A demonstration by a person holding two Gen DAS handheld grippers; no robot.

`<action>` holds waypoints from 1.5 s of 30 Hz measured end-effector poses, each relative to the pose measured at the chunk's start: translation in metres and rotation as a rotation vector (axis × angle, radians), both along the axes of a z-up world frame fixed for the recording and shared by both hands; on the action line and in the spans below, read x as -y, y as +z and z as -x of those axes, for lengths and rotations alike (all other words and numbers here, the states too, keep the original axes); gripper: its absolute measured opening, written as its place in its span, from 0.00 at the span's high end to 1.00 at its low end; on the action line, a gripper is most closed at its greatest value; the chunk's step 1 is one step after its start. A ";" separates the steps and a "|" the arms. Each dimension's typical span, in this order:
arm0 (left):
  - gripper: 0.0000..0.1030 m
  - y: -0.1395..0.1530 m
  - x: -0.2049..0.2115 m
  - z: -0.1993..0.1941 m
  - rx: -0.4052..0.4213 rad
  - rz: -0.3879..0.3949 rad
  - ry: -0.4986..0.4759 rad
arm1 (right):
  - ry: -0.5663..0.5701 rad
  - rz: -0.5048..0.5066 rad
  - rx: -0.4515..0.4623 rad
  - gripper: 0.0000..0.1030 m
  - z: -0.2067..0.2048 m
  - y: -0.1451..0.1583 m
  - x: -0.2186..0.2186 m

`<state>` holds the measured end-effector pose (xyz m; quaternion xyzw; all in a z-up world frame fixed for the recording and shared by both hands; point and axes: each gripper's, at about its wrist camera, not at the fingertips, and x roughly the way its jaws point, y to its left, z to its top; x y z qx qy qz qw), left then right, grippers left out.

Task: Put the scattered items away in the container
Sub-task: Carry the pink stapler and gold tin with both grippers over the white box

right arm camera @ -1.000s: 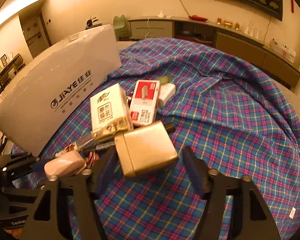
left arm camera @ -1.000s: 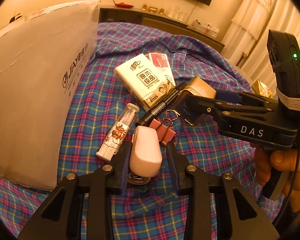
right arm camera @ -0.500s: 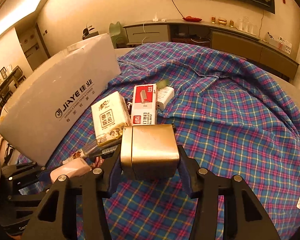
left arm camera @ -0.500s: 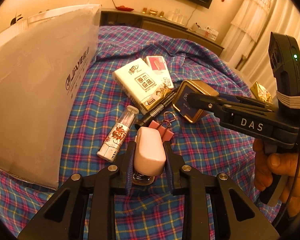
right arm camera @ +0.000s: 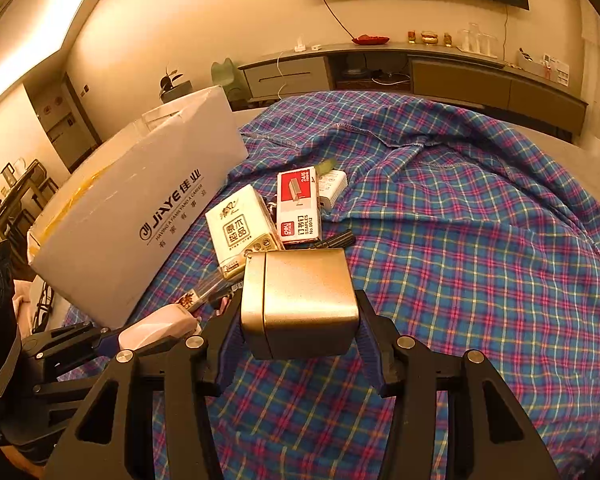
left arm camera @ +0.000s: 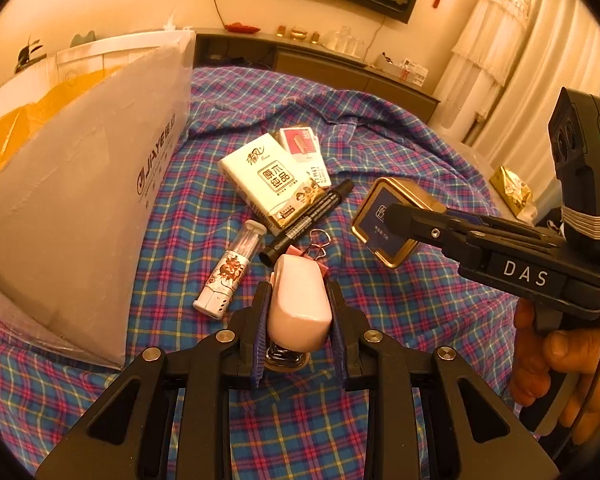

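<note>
A plaid cloth is spread over the tabletop, filling the middle and lower part of both views. A large white cardboard box, the container, is seen standing open-topped at the left of the frame. In the centre of the left wrist view a white tissue pack is laid beside a red staples box, with a black marker just below them and a slim clear-capped tube near the box. A gold tin is clamped between the jaws of the right gripper, held wide around it above the cloth. A pink stapler is gripped by the narrower jaws of the left gripper at lower centre. A pink binder clip is partly hidden behind the stapler.
</note>
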<state>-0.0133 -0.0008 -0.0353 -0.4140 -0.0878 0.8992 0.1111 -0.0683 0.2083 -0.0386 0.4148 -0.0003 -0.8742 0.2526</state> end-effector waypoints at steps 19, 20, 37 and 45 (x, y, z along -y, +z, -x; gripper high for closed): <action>0.73 0.027 0.006 -0.027 -0.036 0.011 0.001 | 0.002 0.006 -0.038 0.50 -0.041 0.018 -0.003; 0.73 0.028 0.006 -0.029 -0.036 0.010 0.002 | 0.003 0.008 -0.038 0.50 -0.043 0.019 -0.003; 0.73 0.048 0.024 -0.040 -0.012 0.014 0.049 | 0.043 0.017 -0.064 0.50 -0.072 0.041 0.015; 0.73 0.063 0.035 -0.048 -0.037 0.005 0.060 | 0.071 0.011 -0.076 0.50 -0.081 0.054 0.030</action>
